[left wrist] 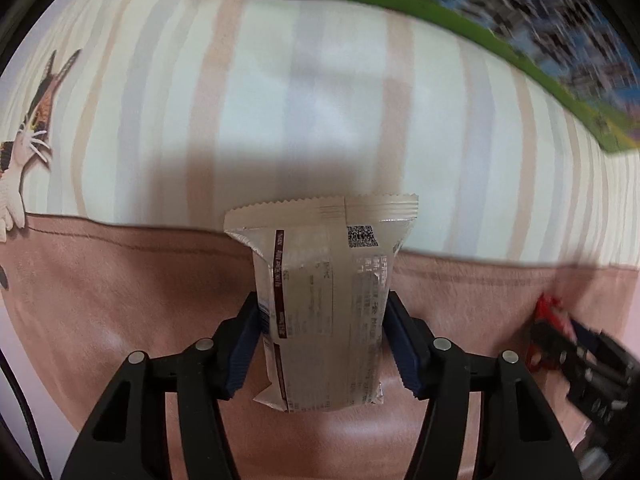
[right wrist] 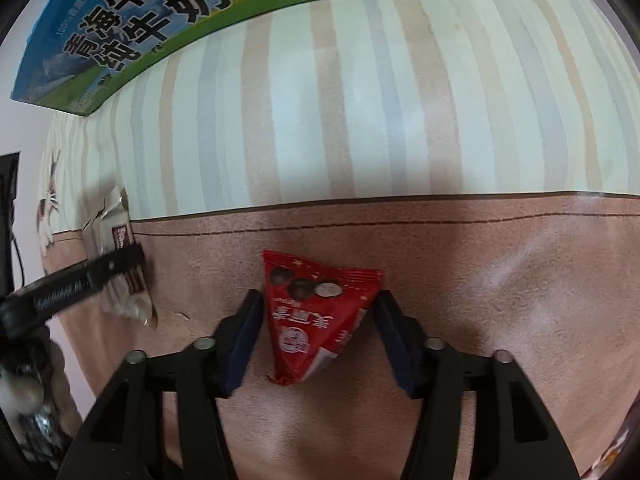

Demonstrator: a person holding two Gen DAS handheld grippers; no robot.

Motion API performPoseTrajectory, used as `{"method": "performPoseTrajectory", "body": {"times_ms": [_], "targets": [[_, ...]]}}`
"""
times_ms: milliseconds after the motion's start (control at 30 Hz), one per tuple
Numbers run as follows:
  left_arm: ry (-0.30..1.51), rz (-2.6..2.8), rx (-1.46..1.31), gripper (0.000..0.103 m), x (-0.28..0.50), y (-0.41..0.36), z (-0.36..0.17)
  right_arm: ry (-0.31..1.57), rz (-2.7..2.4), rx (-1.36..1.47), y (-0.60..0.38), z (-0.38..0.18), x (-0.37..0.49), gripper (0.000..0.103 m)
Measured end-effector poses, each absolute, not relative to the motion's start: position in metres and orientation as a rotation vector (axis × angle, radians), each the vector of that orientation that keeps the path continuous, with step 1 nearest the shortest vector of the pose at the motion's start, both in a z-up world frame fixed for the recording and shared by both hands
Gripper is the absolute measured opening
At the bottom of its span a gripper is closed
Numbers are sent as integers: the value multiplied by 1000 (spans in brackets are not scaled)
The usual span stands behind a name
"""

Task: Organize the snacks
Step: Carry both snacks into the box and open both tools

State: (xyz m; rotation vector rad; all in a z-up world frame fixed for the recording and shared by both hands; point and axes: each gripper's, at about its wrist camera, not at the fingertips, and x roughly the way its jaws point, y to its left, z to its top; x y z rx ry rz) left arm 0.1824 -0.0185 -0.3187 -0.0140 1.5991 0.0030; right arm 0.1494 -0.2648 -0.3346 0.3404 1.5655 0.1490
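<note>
the left gripper (left wrist: 322, 330) is gripping a pale beige snack packet (left wrist: 322, 300), its blue pads (left wrist: 244, 344) pressing in on both long sides; the packet is standing up between them, printed back facing the camera, serrated top edge pointing away. the right gripper (right wrist: 316, 330) is holding a red triangular snack pouch (right wrist: 310, 316) point-down; the left pad is touching the pouch, and the right pad is meeting its upper corner, though whether it is pressing there is hard to tell. both are hanging over a tablecloth (right wrist: 480, 300) with a pink band near the camera and pale stripes beyond. a green and blue milk carton box (right wrist: 132, 36) is lying at the far edge of the stripes. a cat figure (left wrist: 24, 136) is showing on the cloth's left side. each camera is catching the other gripper at its side, blurred.
</note>
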Motion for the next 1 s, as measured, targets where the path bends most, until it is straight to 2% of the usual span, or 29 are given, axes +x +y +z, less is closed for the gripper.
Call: {"method": "performPoseTrajectory", "body": {"times_ms": [267, 367, 767, 1000], "targets": [[1592, -59, 31, 56, 172, -61, -313, 1531, 153, 328, -254, -328, 146, 46], [1577, -92, 39, 56, 172, -68, -304, 1509, 165, 333, -258, -307, 135, 45], [1383, -219, 46, 56, 172, -114, -202, 1342, 248, 315, -266, -225, 145, 44], [1300, -285, -5, 56, 201, -109, -146, 1224, 289, 346, -284, -161, 154, 44]]}}
